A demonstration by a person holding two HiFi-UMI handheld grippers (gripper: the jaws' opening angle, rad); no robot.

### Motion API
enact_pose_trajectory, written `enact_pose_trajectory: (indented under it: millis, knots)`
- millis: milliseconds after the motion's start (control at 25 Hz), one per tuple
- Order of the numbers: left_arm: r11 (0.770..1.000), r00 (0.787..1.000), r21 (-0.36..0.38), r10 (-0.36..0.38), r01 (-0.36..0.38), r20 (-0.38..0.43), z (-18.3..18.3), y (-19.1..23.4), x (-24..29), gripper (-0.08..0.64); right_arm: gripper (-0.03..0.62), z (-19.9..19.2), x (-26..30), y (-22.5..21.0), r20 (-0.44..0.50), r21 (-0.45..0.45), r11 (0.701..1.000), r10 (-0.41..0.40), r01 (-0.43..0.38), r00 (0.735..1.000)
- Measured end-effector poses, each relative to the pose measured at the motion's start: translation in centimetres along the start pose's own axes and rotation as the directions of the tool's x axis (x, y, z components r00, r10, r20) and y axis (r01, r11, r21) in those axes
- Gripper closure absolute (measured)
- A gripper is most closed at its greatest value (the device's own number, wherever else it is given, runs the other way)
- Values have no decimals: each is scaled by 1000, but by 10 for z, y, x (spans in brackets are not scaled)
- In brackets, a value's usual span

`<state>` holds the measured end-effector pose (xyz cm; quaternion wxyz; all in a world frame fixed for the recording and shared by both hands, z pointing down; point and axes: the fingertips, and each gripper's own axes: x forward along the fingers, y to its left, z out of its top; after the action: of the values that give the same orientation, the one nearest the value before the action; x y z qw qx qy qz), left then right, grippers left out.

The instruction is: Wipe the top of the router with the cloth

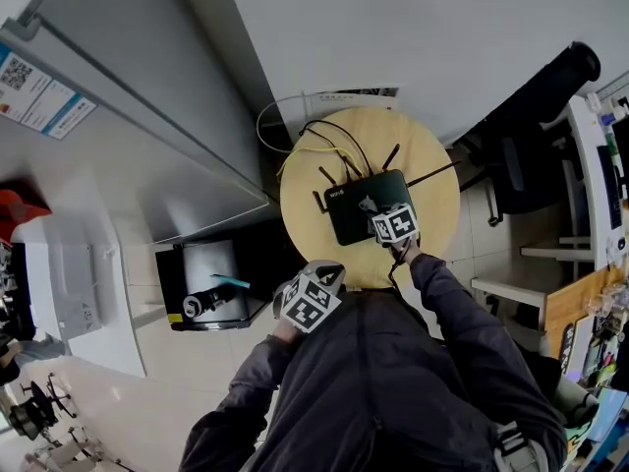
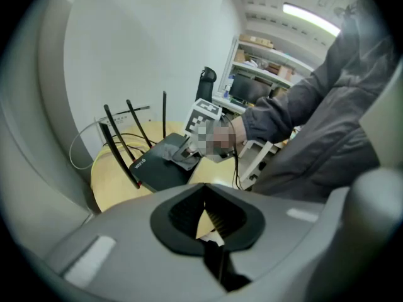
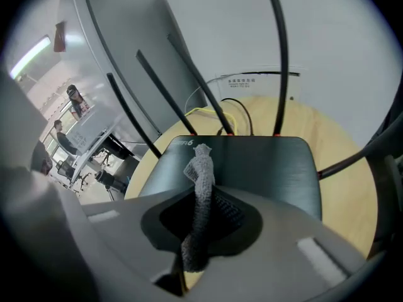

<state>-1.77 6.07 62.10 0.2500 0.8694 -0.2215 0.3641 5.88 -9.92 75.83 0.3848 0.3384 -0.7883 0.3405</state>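
A black router (image 1: 367, 206) with several upright antennas sits on the round wooden table (image 1: 305, 200). My right gripper (image 1: 381, 226) is over the router's near edge, shut on a grey cloth (image 3: 199, 200) that pokes out onto the router's top (image 3: 258, 168). From the left gripper view the cloth (image 2: 181, 158) lies on the router (image 2: 160, 163) under the right gripper. My left gripper (image 1: 313, 298) hangs off the table's near left edge; its jaws stand together with nothing between them.
Yellow and black cables (image 1: 324, 138) run from the router's back to the wall. A dark stand with a black object (image 1: 206, 293) stands left of the table. A black office chair (image 1: 536, 126) and a desk (image 1: 590, 165) are at the right.
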Motion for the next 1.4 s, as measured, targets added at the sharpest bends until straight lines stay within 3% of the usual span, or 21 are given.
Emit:
enact_pose_trajectory:
  millis: [560,840,960,1120,1400]
  knots:
    - [1000,1000,4,-17,17,-11,8,-2,10,560,560,-21,-46,-103,18,67,988,-141,139,990]
    - [1000,999,5,-24,24,-28,3,-5,9,560,560,-21,-50,-113,13,101,976,-194,192,981]
    - [1000,999,16,-24,25,-28,2,-6,8,560,560,-13,-45,-83,42,109,983,-151,146,988]
    - [999,999,22,-27,28,-36,-3,-8,5,560,560,3,-26,-9,77,28,999,-21,19,997]
    - [1000,1000,23,-14,14,-27,-10,-8,-2,560,560,-7,9,99,41,-69,989,137,-134,990]
